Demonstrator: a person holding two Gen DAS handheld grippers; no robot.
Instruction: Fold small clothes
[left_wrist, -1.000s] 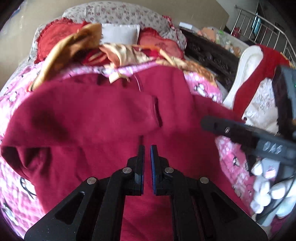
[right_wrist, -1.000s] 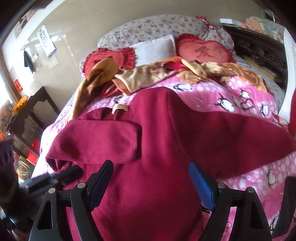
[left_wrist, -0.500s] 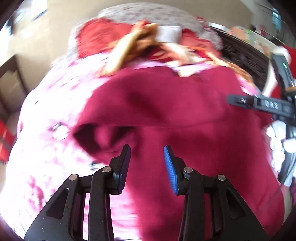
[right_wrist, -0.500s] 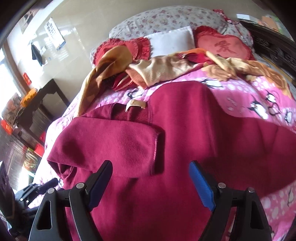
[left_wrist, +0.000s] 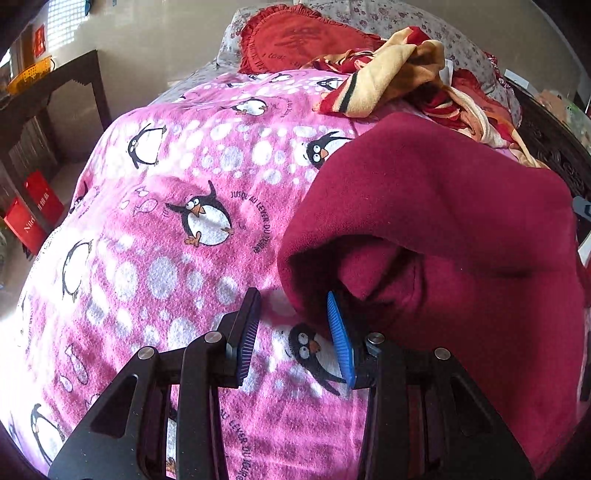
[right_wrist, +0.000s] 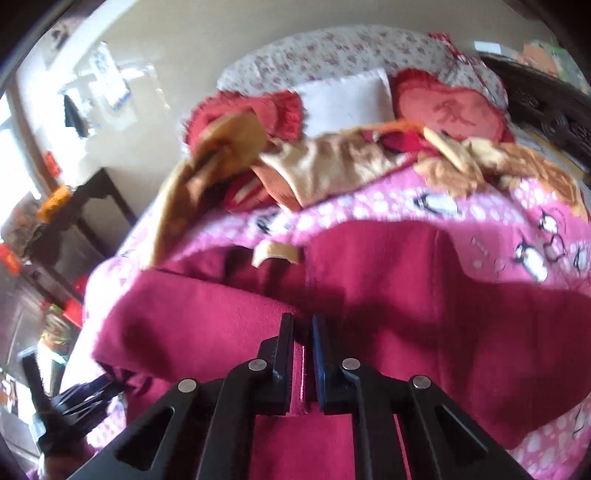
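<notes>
Our right gripper (right_wrist: 303, 328) pinches the sweater (right_wrist: 406, 332); our left gripper (left_wrist: 293, 314) is part-open and empty, so the fold (left_wrist: 317, 266) may slip.

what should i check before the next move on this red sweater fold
1. Right gripper shut on the dark red sweater: ok, its jaws stand almost together with red cloth pinched between them.
2. Left gripper placed at the sweater's folded corner: ok, the corner lies just ahead of the blue pad.
3. Left gripper gripping cloth: not ok, its jaws stand apart over the penguin blanket, nothing pressed.
4. Sleeve laid across the body: ok, it lies folded over the front.
5. Loose yellow and red clothes kept off the sweater: ok, they lie up by the pillows.
6. Sweater's lower hem flat: cannot tell, out of view.
</notes>
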